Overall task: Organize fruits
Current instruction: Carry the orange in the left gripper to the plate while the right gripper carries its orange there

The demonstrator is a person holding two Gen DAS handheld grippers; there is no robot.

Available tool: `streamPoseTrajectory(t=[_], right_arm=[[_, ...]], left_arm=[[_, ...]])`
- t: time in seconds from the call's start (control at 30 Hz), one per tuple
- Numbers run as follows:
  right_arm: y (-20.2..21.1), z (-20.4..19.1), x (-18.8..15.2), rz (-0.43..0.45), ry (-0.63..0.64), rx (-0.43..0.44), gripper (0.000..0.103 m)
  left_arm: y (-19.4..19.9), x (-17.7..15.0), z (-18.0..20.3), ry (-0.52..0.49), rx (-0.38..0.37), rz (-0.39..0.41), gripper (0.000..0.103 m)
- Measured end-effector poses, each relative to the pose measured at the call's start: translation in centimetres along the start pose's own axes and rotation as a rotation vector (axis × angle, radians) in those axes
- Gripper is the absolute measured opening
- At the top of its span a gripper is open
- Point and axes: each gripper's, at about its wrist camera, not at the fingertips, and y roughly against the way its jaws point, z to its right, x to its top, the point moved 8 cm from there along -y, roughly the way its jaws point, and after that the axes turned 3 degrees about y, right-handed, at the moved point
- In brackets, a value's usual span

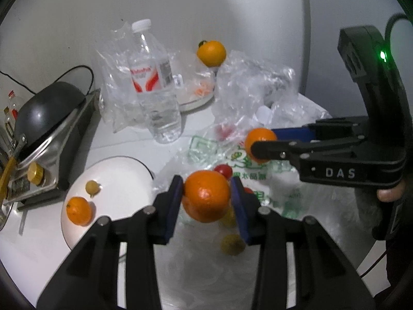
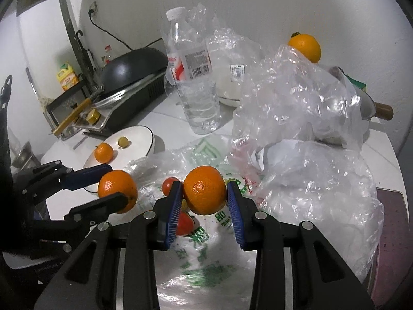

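We see a cluttered white counter. At the back stand a clear water bottle, crumpled clear bags and a lone orange on a pale lidded pot. To the left sits a black wok on a stove. A white plate near it holds a small orange and a yellowish fruit, apart from each other. A printed plastic bag lies open below both tools, with red tomatoes and small yellow fruits on it.

The left gripper has its blue-padded jaws clamped on a bright, dimpled orange, held clear above the bag. The right gripper has its jaws clamped on a second orange, also lifted over the bag. Both tools point slanting downward, side by side, each visible in the other's view. Part of a hand grips the right tool's handle.
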Motion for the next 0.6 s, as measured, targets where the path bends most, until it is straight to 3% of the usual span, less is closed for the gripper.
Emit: streamPoseTrajectory(t=[0.27,0.6], right_arm=[[0.6,-1.4,1.8,0.033,0.026,0.000,0.038],[0.7,-3.3,3.0,0.057,0.037,-0.003,0.038]], left_arm=[[1.6,1.6,-1.2,0.003,0.014,0.053,0.039],[3.3,1.0,-3.4,0.018,0.035,0.076,0.039]])
